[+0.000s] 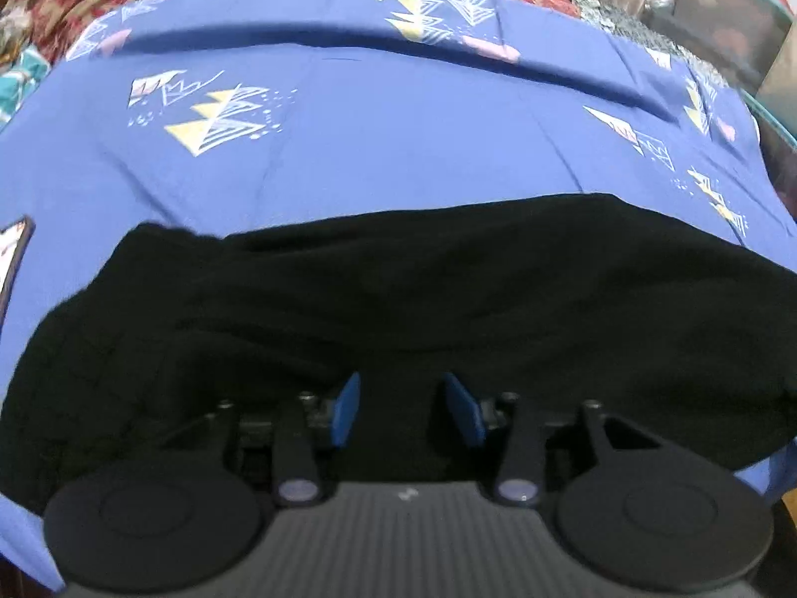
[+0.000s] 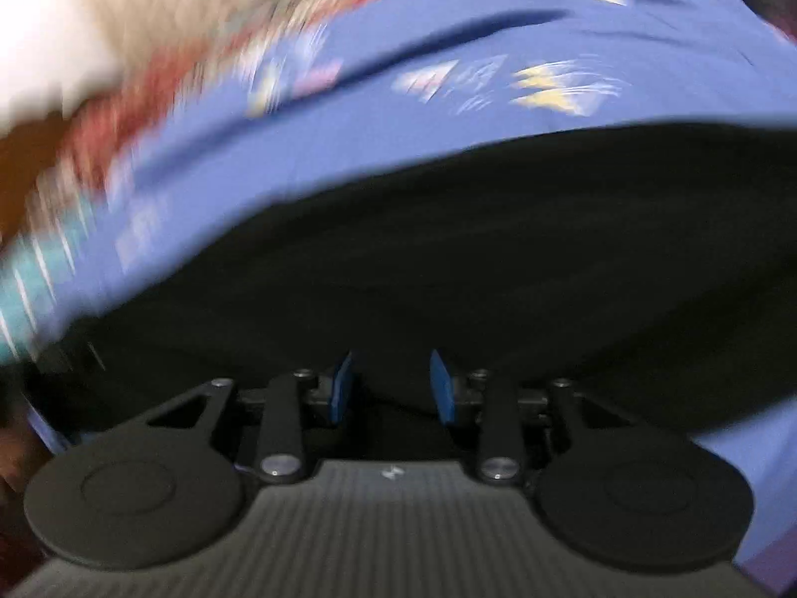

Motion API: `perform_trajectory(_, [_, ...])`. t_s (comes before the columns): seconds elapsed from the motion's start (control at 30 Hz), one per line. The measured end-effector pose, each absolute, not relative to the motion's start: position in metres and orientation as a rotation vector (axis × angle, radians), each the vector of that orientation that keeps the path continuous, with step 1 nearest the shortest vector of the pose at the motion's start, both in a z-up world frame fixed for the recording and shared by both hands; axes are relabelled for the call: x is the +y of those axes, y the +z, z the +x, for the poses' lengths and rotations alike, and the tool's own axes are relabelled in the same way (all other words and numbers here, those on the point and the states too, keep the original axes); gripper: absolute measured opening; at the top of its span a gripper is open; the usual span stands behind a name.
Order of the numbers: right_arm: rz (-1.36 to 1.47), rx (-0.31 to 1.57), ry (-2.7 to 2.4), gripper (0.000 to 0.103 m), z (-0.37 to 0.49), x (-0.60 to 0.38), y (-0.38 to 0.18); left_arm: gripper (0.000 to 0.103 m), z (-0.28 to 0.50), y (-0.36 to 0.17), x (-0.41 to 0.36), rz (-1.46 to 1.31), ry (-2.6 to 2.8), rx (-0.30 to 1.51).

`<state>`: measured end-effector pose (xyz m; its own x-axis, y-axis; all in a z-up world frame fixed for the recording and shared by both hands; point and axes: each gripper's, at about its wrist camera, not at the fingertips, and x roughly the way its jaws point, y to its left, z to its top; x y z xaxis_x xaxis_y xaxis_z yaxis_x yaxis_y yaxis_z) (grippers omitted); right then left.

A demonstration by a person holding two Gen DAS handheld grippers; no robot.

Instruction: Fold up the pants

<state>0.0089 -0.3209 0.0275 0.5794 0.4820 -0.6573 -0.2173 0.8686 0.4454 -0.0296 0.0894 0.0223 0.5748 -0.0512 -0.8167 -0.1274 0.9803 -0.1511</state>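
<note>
Pants [image 1: 398, 299] are a black lump on the blue sheet [image 1: 373, 139], folds unreadable; right view's blurry. Left gripper [image 1: 402, 411] and right gripper [image 2: 391, 386] both gape, empty.

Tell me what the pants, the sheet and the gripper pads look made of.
Pants: soft matte black knit, maybe fleece; no sheen, limp folds.
Sheet: thin woven blue cloth, likely cotton; printed triangles, sharp creases.
Pads: blue, matte, probably rubber or foam.
</note>
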Motion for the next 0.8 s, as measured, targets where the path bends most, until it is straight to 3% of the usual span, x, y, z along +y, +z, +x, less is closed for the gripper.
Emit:
perform_trajectory(0.27, [0.692,0.570,0.091,0.045,-0.034,-0.439,0.039,0.042,-0.007,0.060,0.020,-0.164,-0.110,0.890])
perform_trajectory(0.53, [0.764,0.538,-0.033,0.045,-0.055,-0.475,0.025,0.045,0.015,0.026,-0.051,-0.042,-0.062,1.066])
perform_trajectory(0.8, [0.832,0.535,-0.117,0.045,-0.072,-0.501,0.004,0.057,0.021,0.025,-0.045,-0.060,0.001,1.098])
